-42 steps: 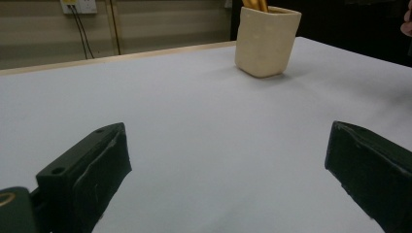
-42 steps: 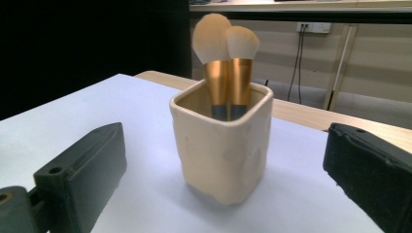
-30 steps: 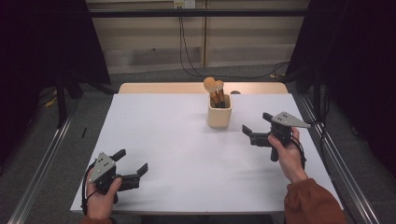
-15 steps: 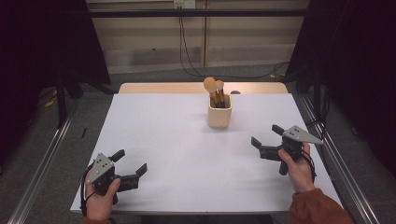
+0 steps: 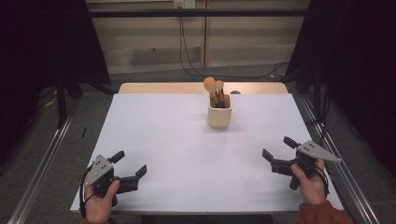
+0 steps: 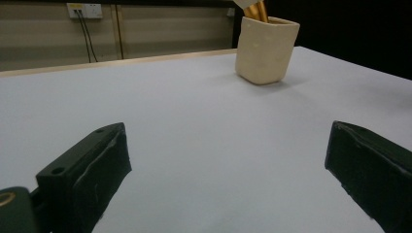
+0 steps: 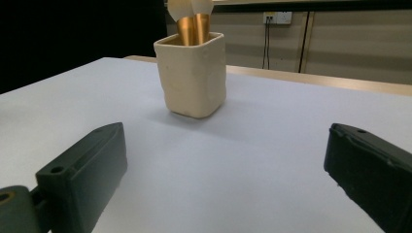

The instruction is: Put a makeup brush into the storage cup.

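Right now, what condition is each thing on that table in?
Cup: upright, far side of the table, untouched.
Brushes: standing in the cup, heads up.
Left gripper: open, holding nothing, low over the near left corner.
Right gripper: open, holding nothing, near the right edge.
Table: white top, bare around the cup.

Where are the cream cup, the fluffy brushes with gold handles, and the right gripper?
Cream square ceramic cup [image 7: 194,82]: right gripper view, on its front wall.
Fluffy makeup brushes with gold handles [image 5: 213,86]: high view, on a brush head.
Right gripper [image 5: 277,151]: high view, midway between its open black fingers.
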Demonstrator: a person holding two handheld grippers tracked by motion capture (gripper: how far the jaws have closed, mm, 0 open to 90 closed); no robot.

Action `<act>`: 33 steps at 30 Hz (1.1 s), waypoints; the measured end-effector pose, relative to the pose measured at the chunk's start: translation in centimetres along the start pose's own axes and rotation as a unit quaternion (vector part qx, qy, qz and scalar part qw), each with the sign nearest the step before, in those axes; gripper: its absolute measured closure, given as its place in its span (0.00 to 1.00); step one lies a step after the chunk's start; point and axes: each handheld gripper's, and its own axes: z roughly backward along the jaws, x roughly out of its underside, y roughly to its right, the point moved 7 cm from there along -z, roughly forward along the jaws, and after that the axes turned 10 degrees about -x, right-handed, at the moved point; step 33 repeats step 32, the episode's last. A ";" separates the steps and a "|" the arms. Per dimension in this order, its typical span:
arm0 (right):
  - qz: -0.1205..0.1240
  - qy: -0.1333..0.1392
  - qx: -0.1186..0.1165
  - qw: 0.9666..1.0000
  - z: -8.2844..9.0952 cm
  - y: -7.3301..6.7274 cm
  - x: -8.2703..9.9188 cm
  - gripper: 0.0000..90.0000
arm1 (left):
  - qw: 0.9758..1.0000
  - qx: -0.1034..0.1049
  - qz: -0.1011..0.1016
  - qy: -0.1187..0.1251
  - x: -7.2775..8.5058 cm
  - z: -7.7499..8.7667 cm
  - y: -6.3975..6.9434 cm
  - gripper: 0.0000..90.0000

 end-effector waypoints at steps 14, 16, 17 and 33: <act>0.002 -0.008 0.014 1.000 2.7 0.0 1.5 0.02 | 1.000 -0.002 -0.004 0.000 0.1 0.1 0.1 0.03; 0.004 -0.010 0.018 1.000 3.0 0.2 1.7 0.02 | 1.000 -0.002 -0.004 0.000 0.1 0.1 0.1 0.03; 0.006 -0.010 0.021 1.000 3.1 0.3 1.8 0.01 | 1.000 -0.002 -0.004 -0.001 0.1 0.1 0.1 0.03; 0.003 -0.011 0.009 1.000 2.8 0.4 1.9 0.01 | 1.000 -0.007 -0.005 -0.006 0.1 -0.3 -0.1 0.03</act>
